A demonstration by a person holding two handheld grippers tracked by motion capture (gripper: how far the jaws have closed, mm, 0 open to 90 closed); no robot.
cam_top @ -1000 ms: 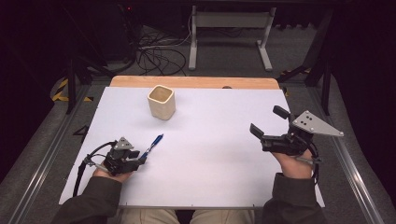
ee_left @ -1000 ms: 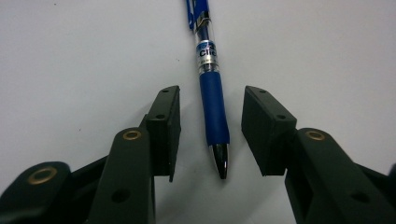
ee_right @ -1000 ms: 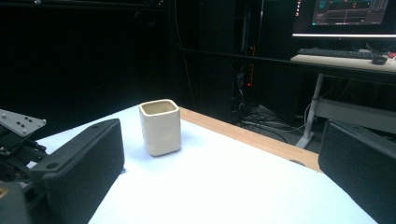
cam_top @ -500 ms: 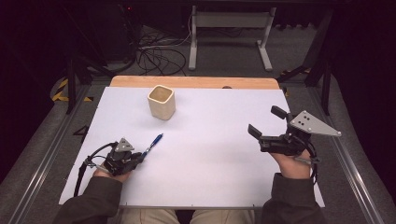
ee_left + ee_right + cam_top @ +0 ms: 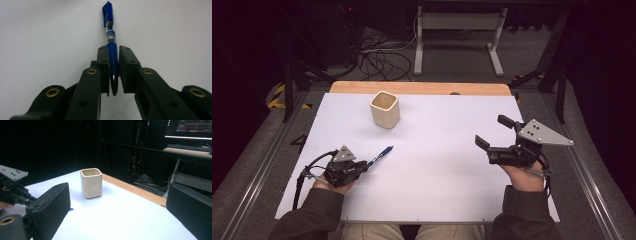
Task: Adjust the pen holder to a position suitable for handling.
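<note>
At the left of the desk [image 5: 447,200], the left hand-held gripper [image 5: 362,166] lay low on the white surface with its jaws clamped on a blue pen [image 5: 111,43]. The pads pinched the barrel near the writing tip, on the dark blue grip section, probably because that end lay nearest the person and gave a firm hold for lifting. In the left gripper view the pen ran straight away from the jaws, metal tip back between the pads, clip end pointing forward. From the high view the pen's [image 5: 379,154] long axis slanted up and to the right, its free end aimed roughly toward the desk's middle, the beige cup [image 5: 385,109] standing well apart farther back. The pen appeared to rest flat on the desk, not yet raised.

At the right, the right hand-held gripper [image 5: 492,135] was held above the desk with its jaws wide apart and nothing between them; they had just been closing a little. It faced the cup [image 5: 91,183], likely waiting to steady it.
</note>
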